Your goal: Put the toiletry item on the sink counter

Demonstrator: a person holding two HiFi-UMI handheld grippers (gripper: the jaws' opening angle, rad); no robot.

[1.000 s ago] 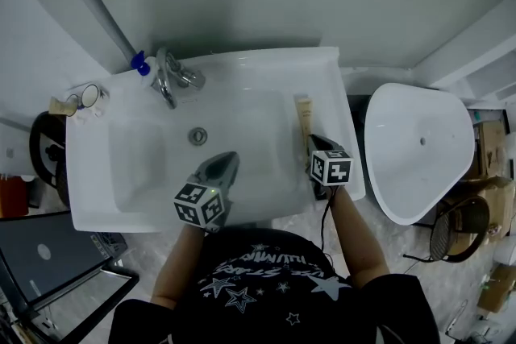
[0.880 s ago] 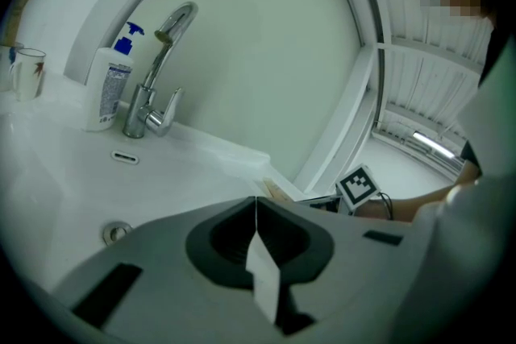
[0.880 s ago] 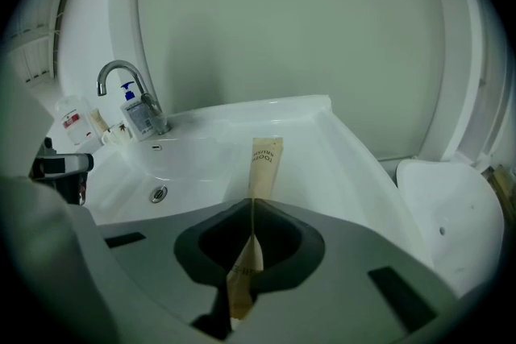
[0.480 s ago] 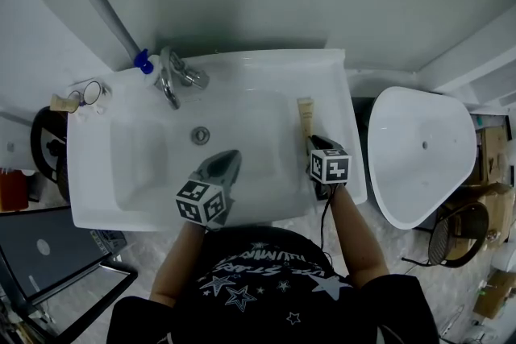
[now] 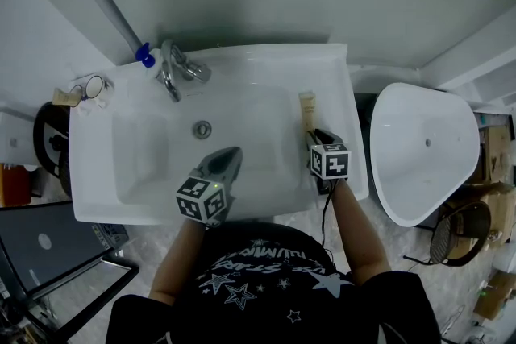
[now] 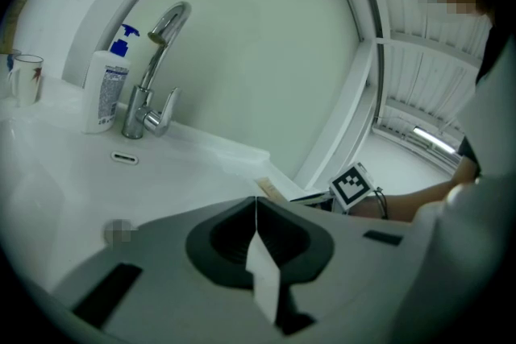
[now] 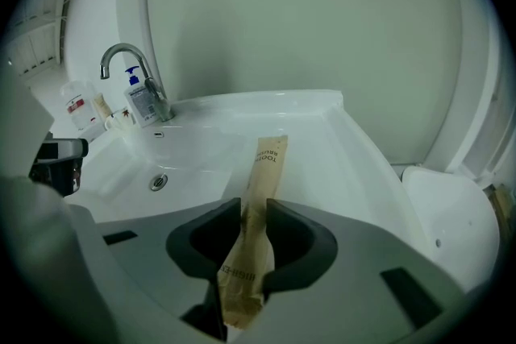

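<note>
A brown paper toothbrush packet (image 7: 263,173) sticks forward out of my right gripper (image 7: 252,209), whose jaws are shut on its near end. In the head view the packet (image 5: 307,110) lies along the right rim of the white sink counter (image 5: 343,93), just ahead of the right gripper (image 5: 316,136). I cannot tell whether its far end touches the rim. My left gripper (image 5: 229,156) hovers over the basin, jaws shut and empty; in its own view the left gripper (image 6: 256,202) shows a closed seam.
A chrome faucet (image 5: 172,74) and a blue-pump soap bottle (image 5: 145,57) stand at the back left of the sink. A cup (image 5: 95,85) sits on the left ledge. The drain (image 5: 201,128) is mid-basin. A white toilet (image 5: 423,149) stands to the right.
The head view has shifted slightly. Both grippers and the packet keep nearly the same place relative to the sink.
</note>
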